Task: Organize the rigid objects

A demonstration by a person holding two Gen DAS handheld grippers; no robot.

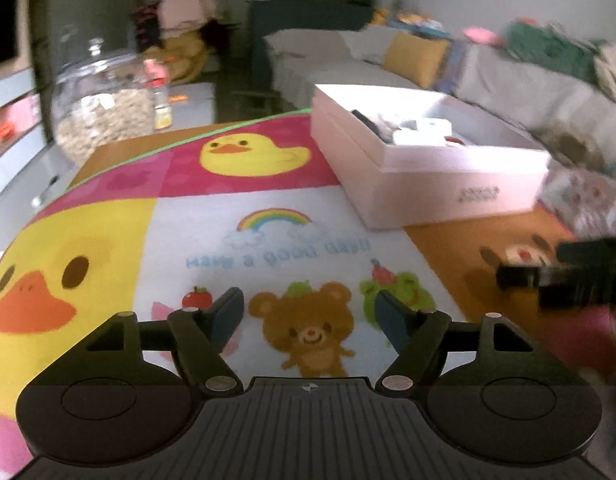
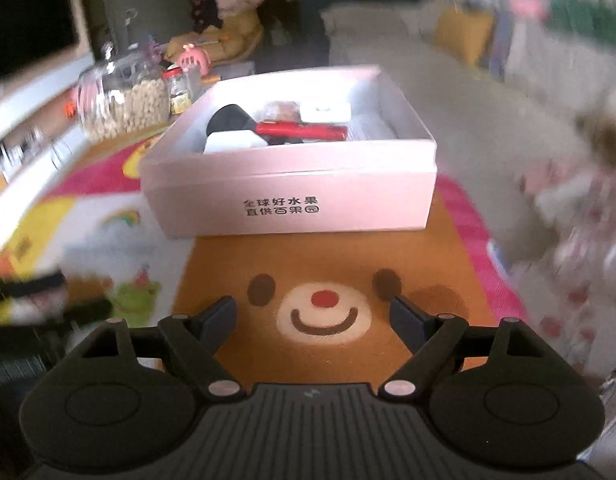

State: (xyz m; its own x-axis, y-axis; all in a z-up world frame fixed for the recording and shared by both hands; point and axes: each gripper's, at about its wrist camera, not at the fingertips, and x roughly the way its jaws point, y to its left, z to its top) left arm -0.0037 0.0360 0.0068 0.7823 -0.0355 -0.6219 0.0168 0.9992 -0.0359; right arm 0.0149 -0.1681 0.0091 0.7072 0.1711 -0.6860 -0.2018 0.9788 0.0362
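Mat (image 2: 327, 248) is sitting bare in front of both grippers, so plenty of room to pass low there. The white box (image 2: 292, 196) is standing at the far end, walls up, open on top. A big glass jar (image 1: 104, 108) is crowding the far left corner, well apart from the box.

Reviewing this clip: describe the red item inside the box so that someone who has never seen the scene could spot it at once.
Find the white cardboard box with black printed characters on its front, standing on the cartoon play mat. Inside it, near the front wall, lies a long, slim red object, roughly level across the box. Its neighbours are white blocks and a black piece; it is the only red thing there.
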